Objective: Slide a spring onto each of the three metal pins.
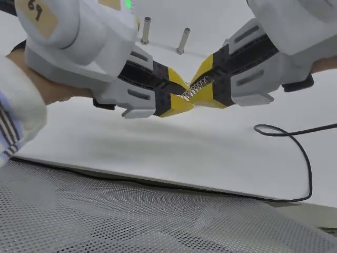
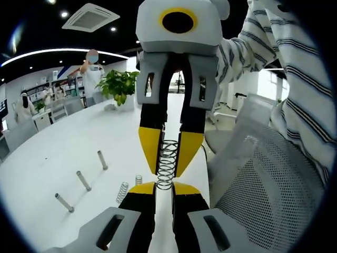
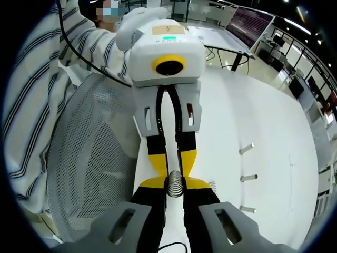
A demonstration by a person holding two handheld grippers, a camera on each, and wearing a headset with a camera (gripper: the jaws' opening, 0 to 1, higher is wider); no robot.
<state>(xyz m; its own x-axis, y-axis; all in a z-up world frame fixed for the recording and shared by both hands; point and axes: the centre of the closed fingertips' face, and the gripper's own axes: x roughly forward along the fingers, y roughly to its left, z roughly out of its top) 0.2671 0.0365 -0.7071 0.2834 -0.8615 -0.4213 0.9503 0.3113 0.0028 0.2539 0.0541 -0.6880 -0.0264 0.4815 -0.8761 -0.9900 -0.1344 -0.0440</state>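
A small steel spring [image 1: 198,86] is held in the air between the two grippers, which meet tip to tip above the white table. My right gripper [image 1: 204,85] is shut on it, the coil lying along its yellow-tipped jaws. My left gripper [image 1: 184,95] pinches the spring's near end [image 2: 164,183]. In the right gripper view the spring [image 3: 175,185] shows end-on between that gripper's own tips. Three upright metal pins [image 2: 102,159] [image 2: 83,180] [image 2: 64,202] stand in a row on the table, all bare. Two of the pins [image 1: 146,30] [image 1: 183,41] show behind the grippers in the head view.
Two loose springs [image 2: 122,192] [image 2: 138,179] lie on the table near the pins. A black cable [image 1: 295,153] loops across the table at the right. A grey mesh chair back [image 1: 131,216] runs along the table's near edge. A potted plant [image 2: 118,84] stands far off.
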